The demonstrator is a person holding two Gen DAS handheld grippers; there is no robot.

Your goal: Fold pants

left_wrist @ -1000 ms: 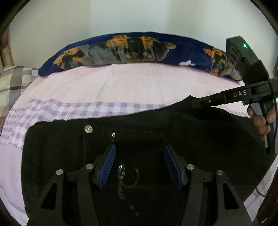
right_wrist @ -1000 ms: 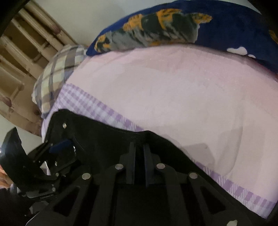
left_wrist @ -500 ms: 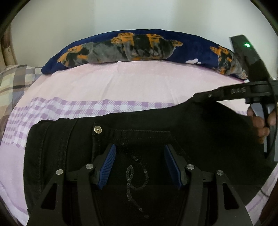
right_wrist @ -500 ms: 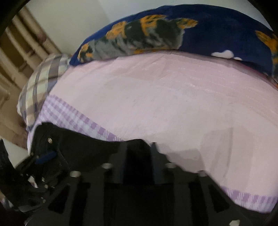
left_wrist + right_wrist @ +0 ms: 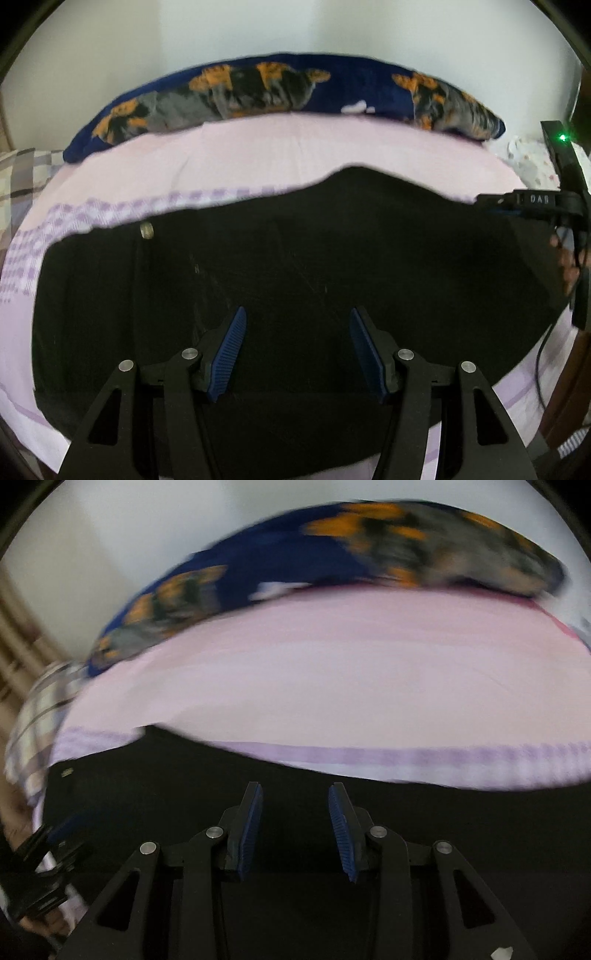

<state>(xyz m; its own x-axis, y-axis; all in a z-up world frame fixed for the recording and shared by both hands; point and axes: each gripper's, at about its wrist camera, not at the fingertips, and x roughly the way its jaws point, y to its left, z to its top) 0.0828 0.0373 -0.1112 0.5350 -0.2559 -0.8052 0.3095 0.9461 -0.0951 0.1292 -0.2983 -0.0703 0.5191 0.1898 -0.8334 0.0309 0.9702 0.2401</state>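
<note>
Black pants (image 5: 295, 258) lie spread across the pink sheet (image 5: 295, 155), with a metal waist button (image 5: 146, 229) at their left. My left gripper (image 5: 297, 314) hovers over the middle of the pants; it is open and its blue pads hold nothing. In the right wrist view, my right gripper (image 5: 295, 788) is also open over the black pants (image 5: 443, 830), just short of their far edge, with nothing pinched. From the left wrist view the right gripper (image 5: 487, 203) sits at the pants' far right edge. The left gripper (image 5: 55, 834) shows at the lower left, blurred.
A long dark-blue pillow (image 5: 280, 92) with orange and grey print lies along the wall behind the sheet. A plaid pillow (image 5: 18, 173) is at the left and a white patterned cloth (image 5: 528, 162) at the right. A black cable (image 5: 541, 369) hangs off the bed's right edge.
The right gripper opened, let go of the pants' edge and swung to the right. The left gripper shifted over the pants; the chain detail between its fingers is out of sight.
</note>
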